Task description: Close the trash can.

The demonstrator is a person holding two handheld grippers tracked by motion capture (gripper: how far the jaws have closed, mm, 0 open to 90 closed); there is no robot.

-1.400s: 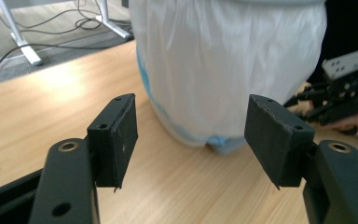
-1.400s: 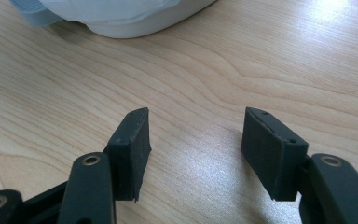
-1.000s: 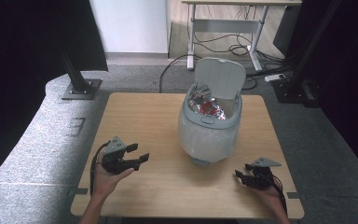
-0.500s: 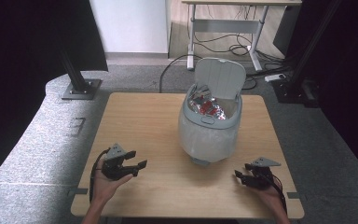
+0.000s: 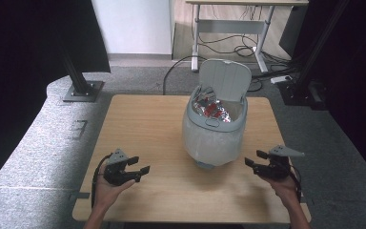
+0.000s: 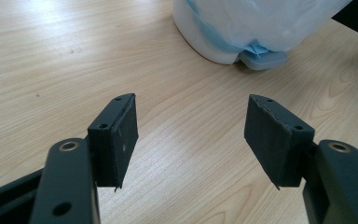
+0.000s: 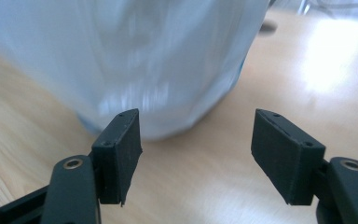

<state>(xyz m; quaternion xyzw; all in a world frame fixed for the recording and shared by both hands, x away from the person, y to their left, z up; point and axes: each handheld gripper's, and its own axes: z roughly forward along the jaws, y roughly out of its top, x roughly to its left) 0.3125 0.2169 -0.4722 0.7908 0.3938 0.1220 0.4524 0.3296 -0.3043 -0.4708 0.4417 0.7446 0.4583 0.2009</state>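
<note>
Wooden table [image 5: 152, 119] at centre frame holds the lidded bin [image 5: 214, 124], untouched, while your left gripper [image 5: 132, 170] has slid back toward the lower left, both grippers' jaws released and empty, the right gripper [image 5: 253, 161] parked, so nothing looks begun.

Light wooden table [image 5: 143, 119], white lidded bin [image 5: 213, 129] standing on it, lid up, right of centre
</note>
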